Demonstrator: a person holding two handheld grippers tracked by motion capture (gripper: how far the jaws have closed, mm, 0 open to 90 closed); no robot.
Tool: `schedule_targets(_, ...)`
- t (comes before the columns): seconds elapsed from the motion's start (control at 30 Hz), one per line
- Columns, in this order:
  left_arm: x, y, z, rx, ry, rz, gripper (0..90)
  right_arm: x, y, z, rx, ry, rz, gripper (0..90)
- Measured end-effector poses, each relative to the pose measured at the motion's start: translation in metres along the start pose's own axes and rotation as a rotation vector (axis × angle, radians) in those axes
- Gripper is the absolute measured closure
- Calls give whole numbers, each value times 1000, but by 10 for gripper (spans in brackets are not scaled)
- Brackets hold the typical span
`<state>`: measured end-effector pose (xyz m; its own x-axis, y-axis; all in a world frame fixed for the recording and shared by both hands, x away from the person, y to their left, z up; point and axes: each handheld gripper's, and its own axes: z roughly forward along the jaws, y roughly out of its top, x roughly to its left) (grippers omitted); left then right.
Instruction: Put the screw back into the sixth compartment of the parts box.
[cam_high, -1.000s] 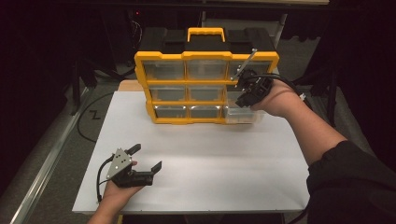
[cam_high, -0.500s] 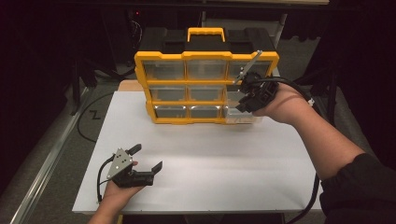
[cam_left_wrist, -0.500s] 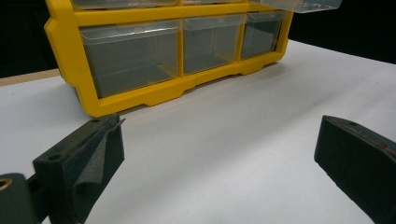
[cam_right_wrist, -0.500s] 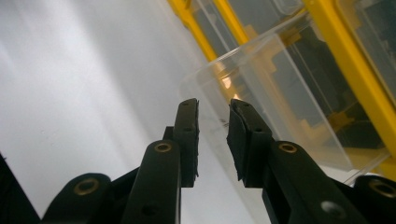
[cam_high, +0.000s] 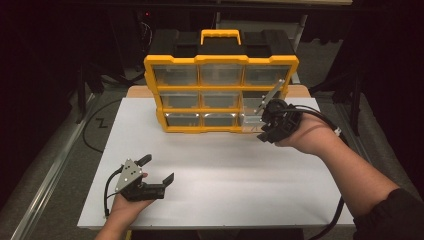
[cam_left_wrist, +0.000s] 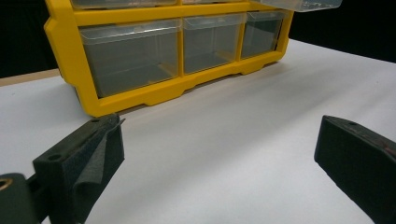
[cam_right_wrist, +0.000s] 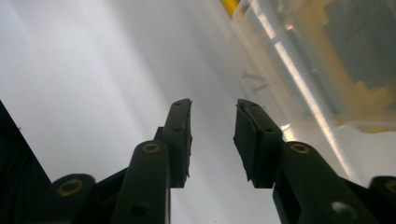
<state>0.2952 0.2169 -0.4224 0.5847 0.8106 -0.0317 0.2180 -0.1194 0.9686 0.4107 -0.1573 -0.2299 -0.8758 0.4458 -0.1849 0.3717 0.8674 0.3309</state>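
Yellow organizer (cam_high: 220, 92) stands at 12 o'clock on the table (cam_high: 225, 175). Its bottom right drawer (cam_high: 250, 120) looks pulled out; the right gripper (cam_high: 265, 131), jaws slightly apart and holding nothing, is just beside it. The left gripper (cam_high: 157, 170) rests wide open at 7 o'clock. I judge the work is at an early stage.

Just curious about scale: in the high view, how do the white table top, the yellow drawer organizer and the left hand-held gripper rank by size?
1. White table top
2. Yellow drawer organizer
3. Left hand-held gripper, though it sits nearer the camera.
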Motion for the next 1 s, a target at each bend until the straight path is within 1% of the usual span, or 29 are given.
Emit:
schedule_targets(0.13, 0, 0, 0, 3, 0, 0, 23, 6, -11, 17, 15, 9, 16, 622)
schedule_targets(0.23, 0, 0, 0, 3, 0, 0, 23, 10, -18, 30, 20, 17, 11, 587)
schedule_targets(0.27, 0, 0, 1, 3, 0, -1, 23, 12, -21, 35, 24, 21, 20, 579)
schedule_targets(0.37, 0, 0, 1, 7, -4, 1, 23, 15, -28, 49, 39, 35, 25, 556)
schedule_targets(0.43, 0, 0, 1, 9, -5, 1, 23, 16, -33, 57, 43, 36, 27, 541)
schedule_targets(0.5, 0, 0, 1, 13, -5, 3, 23, 18, -39, 66, 40, 40, 43, 522)
schedule_targets(0.57, 0, 0, 1, 14, -7, 4, 23, 18, -44, 75, 43, 36, 51, 489)
schedule_targets(0.6, -1, -1, 1, 14, -8, 3, 23, 19, -48, 80, 47, 31, 68, 465)
schedule_targets(0.63, -1, -1, 1, 13, -9, 0, 23, 19, -50, 83, 44, 33, 60, 451)
schedule_targets(0.77, -1, -1, 1, 13, -7, 1, 23, 23, -61, 100, 50, 39, 84, 385)
schedule_targets(0.87, -1, -1, 1, 15, -7, 3, 23, 25, -68, 109, 34, 42, 96, 332)
schedule_targets(1.0, -1, -1, 2, 18, -8, 4, 23, 29, -77, 117, 11, 27, 122, 241)
